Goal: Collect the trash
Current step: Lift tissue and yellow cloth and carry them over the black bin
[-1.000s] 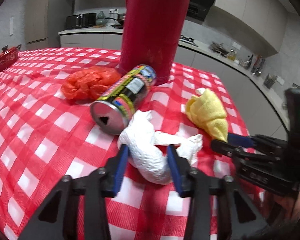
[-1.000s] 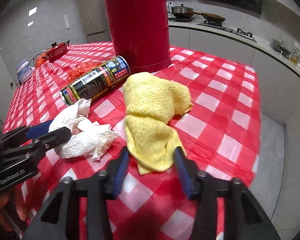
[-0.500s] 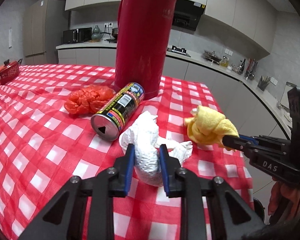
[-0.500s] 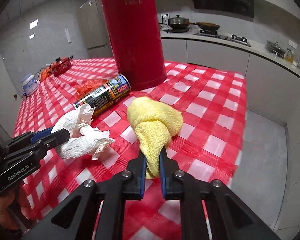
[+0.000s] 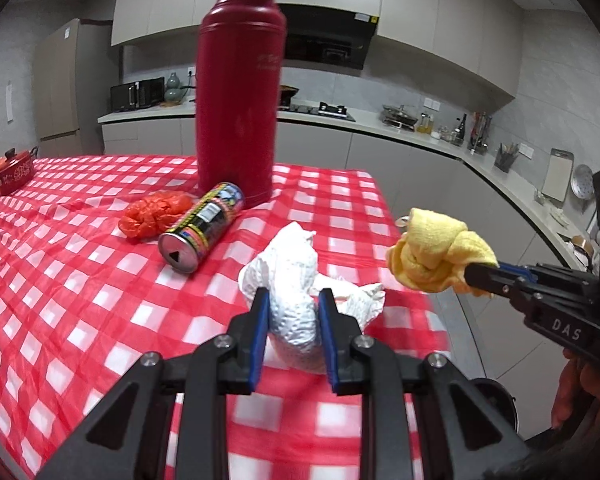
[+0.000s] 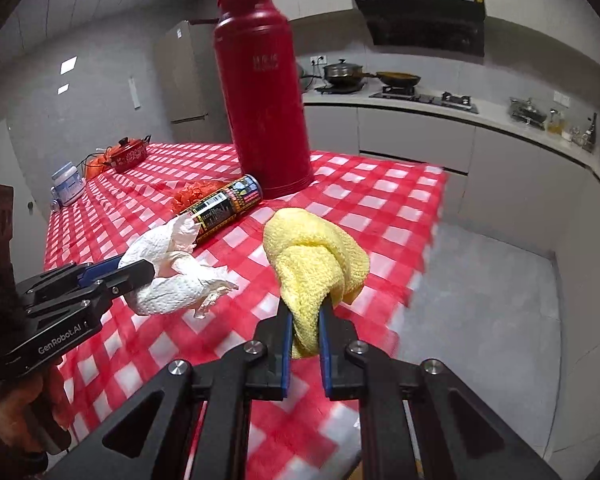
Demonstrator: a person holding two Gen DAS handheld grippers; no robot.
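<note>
Far to the left of both tools, at the desk's [image 5: 80, 280] back edge, sits a small red pot [image 5: 15, 168]. Closer in, still left of the left tool [image 5: 291, 304], an orange bag [image 5: 152, 216] lies crumpled on the red-checked cloth, touching a can [image 5: 202, 226] that lies on its side with its silver end toward the camera. Behind the can, beyond the left tool's tips, a tall red flask [image 5: 238, 96] stands upright.

The left tool is clamped on a white paper wad [image 5: 296, 280]: both blue pads press its sides, and the wad bulges up and forward past the tips, with a loose tail trailing to the right. In the right wrist view this tool [image 6: 138, 270] comes in from the left with the wad [image 6: 172, 272] hanging clear above the cloth, a hand [image 6: 24, 412] gripping its handle below.

To the right of the left tool, the right tool [image 5: 480, 276] reaches in from the edge of the frame, closed on a yellow cloth [image 5: 436, 256] bunched at its tips, beside the desk's right edge. From its own camera, the right tool [image 6: 305, 312] pinches the cloth [image 6: 314, 256] narrowly between its pads, the bundle rising ahead of the tips and held off the desk. Right of it lie grey floor and the kitchen units.
</note>
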